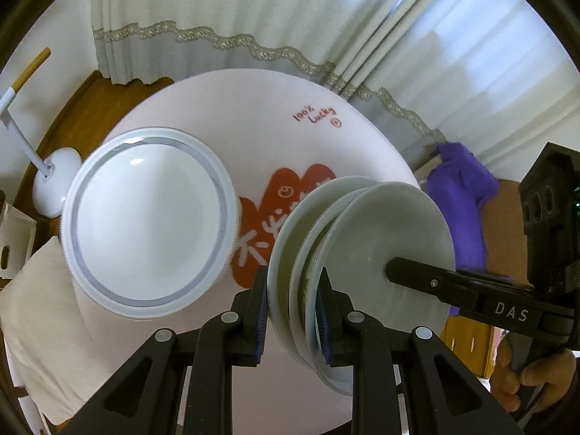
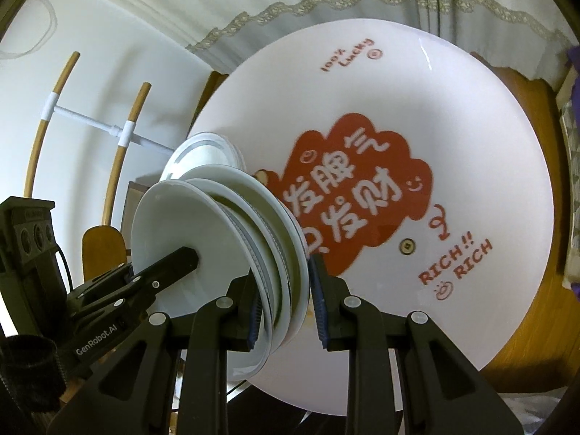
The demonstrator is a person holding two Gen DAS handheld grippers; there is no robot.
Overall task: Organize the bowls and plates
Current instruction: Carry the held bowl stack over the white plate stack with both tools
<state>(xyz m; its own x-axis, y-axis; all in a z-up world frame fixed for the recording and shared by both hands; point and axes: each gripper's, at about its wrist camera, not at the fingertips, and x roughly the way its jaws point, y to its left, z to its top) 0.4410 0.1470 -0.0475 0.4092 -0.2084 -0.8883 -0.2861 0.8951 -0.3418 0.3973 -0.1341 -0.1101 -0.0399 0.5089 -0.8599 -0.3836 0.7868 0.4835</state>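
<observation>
Only the left view shows the lone bowl [image 1: 150, 224] on the bench [image 1: 224, 108]. Both the left gripper [image 1: 291, 320] and right gripper [image 2: 284, 313], angled down, clamp the plate stack [image 1: 362, 253].

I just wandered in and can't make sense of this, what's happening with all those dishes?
A person is tidying dishes using a handheld gripper in each hand. Both the left gripper and the right gripper are clamped on the same small stack of white plates, held on edge above a round white table printed with a red design. One white bowl sits alone on the table nearby.
</observation>
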